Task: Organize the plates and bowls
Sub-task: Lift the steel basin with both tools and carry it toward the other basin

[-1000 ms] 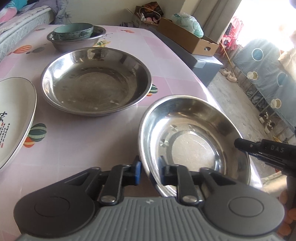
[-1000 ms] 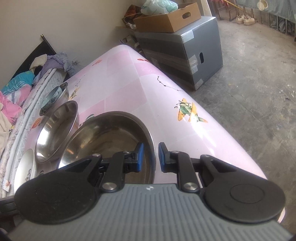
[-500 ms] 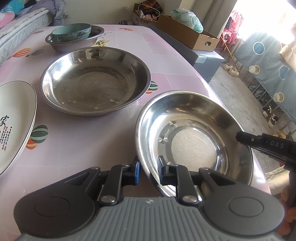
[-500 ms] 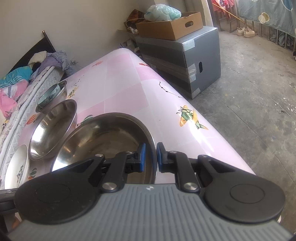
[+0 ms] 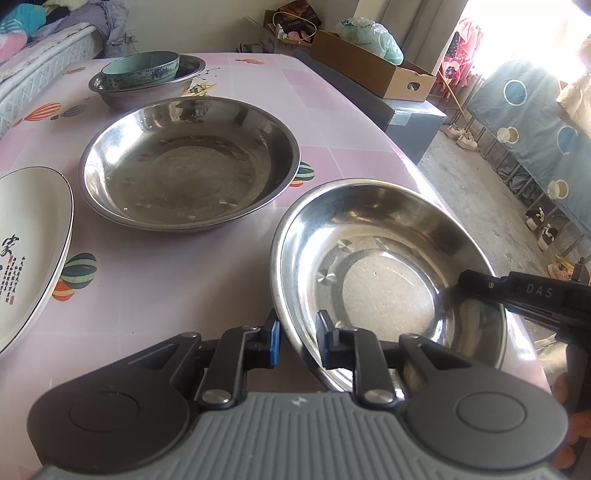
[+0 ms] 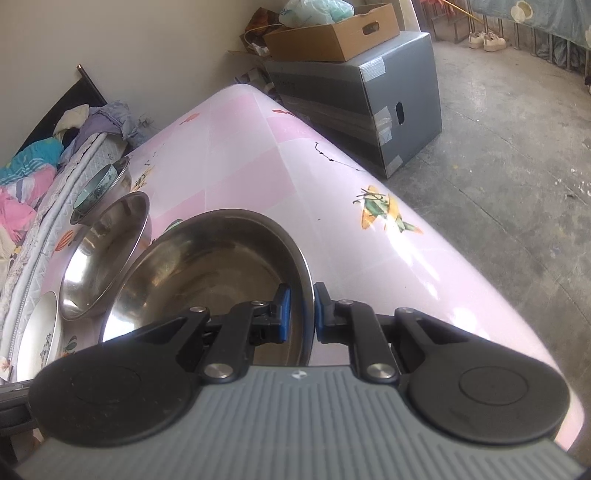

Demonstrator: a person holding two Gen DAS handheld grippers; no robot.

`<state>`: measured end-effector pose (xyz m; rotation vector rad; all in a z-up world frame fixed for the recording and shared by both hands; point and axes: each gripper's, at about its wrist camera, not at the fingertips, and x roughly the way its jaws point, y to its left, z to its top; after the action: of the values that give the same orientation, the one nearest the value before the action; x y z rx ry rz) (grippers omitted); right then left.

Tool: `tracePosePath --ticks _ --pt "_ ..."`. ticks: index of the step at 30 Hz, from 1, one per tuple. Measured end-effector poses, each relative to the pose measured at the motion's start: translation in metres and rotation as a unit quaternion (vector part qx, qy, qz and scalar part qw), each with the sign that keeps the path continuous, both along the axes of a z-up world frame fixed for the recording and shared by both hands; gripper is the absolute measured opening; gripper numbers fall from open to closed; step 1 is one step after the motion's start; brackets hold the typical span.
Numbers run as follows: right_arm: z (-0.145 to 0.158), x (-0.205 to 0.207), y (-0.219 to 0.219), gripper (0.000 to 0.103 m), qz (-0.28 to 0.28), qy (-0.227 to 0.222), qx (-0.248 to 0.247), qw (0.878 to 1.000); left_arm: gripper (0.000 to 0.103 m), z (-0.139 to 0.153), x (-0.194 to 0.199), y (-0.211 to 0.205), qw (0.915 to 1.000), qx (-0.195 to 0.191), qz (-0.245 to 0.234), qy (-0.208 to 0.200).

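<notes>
A steel bowl point(image 5: 384, 266) sits near the table's right edge, tilted. My left gripper point(image 5: 297, 338) is shut on its near rim. My right gripper point(image 6: 302, 314) is shut on its opposite rim; its finger shows in the left wrist view point(image 5: 517, 295). The same bowl shows in the right wrist view point(image 6: 214, 273). A larger steel bowl point(image 5: 188, 162) stands behind it, also in the right wrist view point(image 6: 107, 254). A teal bowl point(image 5: 140, 70) rests inside a third steel bowl point(image 5: 155, 86) at the back. A white plate point(image 5: 29, 243) lies at the left.
The pink table point(image 5: 155, 273) ends just right of the held bowl, with the floor point(image 6: 517, 155) beyond. A grey box point(image 6: 362, 99) with a cardboard tray point(image 6: 332, 33) stands past the table's far corner. A bed point(image 5: 40, 55) lies along the left.
Both grippers have closed onto the steel bowl's rim. The bowl has tipped and risen slightly off the table.
</notes>
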<state>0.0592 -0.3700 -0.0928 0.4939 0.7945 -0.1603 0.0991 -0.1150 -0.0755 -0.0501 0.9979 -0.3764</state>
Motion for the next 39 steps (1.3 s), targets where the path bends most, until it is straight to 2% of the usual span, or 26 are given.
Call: tracePosePath --ticks 2,3,4,5,6,7,13,19,23,26,29,34,36,39 --pt "-0.001 0.0 0.001 0.012 0.0 -0.002 0.0 1.0 0.027 0.0 -0.001 0.001 1.0 -0.006 -0.003 -0.002" --pt "-0.002 0.0 0.001 0.012 0.0 -0.002 0.0 1.0 0.034 0.0 -0.001 0.001 0.9999 -0.014 -0.006 -0.002" --pt "-0.002 0.0 0.001 0.012 0.0 -0.003 0.001 1.0 0.047 -0.001 -0.001 0.002 0.9996 -0.026 -0.009 -0.002" --pt "-0.003 0.0 0.001 0.012 -0.001 -0.004 0.001 1.0 0.054 -0.001 -0.001 0.003 0.9994 -0.034 -0.012 -0.004" --pt "-0.004 -0.001 0.001 0.012 -0.001 -0.004 0.001 1.0 0.069 -0.001 -0.002 0.003 0.9993 -0.034 -0.011 -0.008" --pt "-0.004 -0.001 0.001 0.012 -0.001 -0.005 0.002 1.0 0.078 -0.002 -0.003 0.004 0.9994 -0.032 -0.009 -0.013" --pt "-0.007 -0.006 0.003 0.012 -0.002 -0.015 0.0 1.0 0.083 -0.005 -0.005 0.008 0.9984 -0.045 -0.02 -0.027" --pt "-0.008 -0.009 0.002 0.012 -0.004 -0.021 0.003 1.0 0.081 -0.009 -0.002 0.022 0.9943 -0.104 -0.018 -0.018" --pt "-0.006 -0.012 0.0 0.012 -0.004 -0.023 0.012 1.0 0.079 -0.005 0.001 0.02 0.9937 -0.108 -0.03 -0.013" --pt "-0.004 -0.014 0.001 0.012 -0.002 -0.026 0.007 1.0 0.078 -0.004 0.002 0.016 0.995 -0.093 -0.034 -0.013" --pt "-0.003 -0.018 0.001 0.012 -0.002 -0.029 0.005 1.0 0.066 -0.003 0.001 0.011 0.9971 -0.062 -0.034 -0.027" --pt "-0.004 -0.02 -0.001 0.012 -0.003 -0.031 0.0 1.0 0.036 -0.007 0.003 0.007 0.9986 -0.038 -0.029 -0.023" --pt "-0.004 -0.021 -0.002 0.011 -0.002 -0.031 0.002 1.0 0.029 -0.007 0.002 0.005 0.9988 -0.026 -0.027 -0.031" --pt "-0.004 -0.02 0.0 0.008 0.003 -0.031 0.0 1.0 0.025 -0.007 0.001 0.003 0.9989 -0.01 -0.025 -0.038"
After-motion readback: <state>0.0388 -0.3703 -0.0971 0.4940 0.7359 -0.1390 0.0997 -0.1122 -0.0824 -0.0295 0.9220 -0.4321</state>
